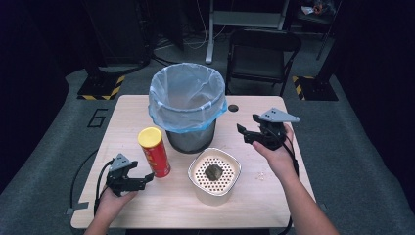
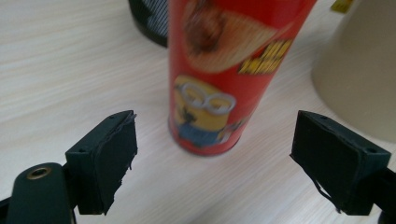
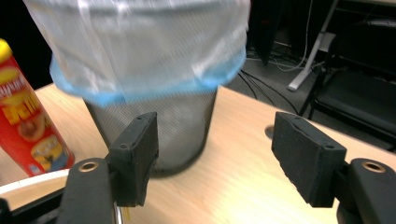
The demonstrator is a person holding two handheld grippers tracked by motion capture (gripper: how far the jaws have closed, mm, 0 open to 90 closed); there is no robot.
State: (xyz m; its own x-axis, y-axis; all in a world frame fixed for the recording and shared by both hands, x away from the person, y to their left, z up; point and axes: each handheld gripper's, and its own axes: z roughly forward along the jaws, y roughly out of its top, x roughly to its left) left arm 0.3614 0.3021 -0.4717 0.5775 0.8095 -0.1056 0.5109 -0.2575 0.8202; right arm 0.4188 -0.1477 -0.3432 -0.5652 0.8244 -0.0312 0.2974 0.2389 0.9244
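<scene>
Left gripper (image 1: pixel 138 180): jaws spread, empty, just short of the upright red cardboard crisp tube with yellow lid (image 1: pixel 154 151). Right gripper (image 1: pixel 250 131): jaws spread, empty, beside the blue-lined mesh metal bin (image 1: pixel 188 105). Wooden table (image 1: pixel 254 196).

Crisp can (image 2: pixel 219 70) top cut off and blurred, dark lump (image 1: pixel 214 172) in strainer (image 1: pixel 198 188) — too small to identify

table: brightly lit from above, (image 1: pixel 147 205) surroundings dark
chip can: blurred up close (image 2: pixel 219 74)
bin liner: soft, slight glare (image 3: pixel 140 42)
</scene>
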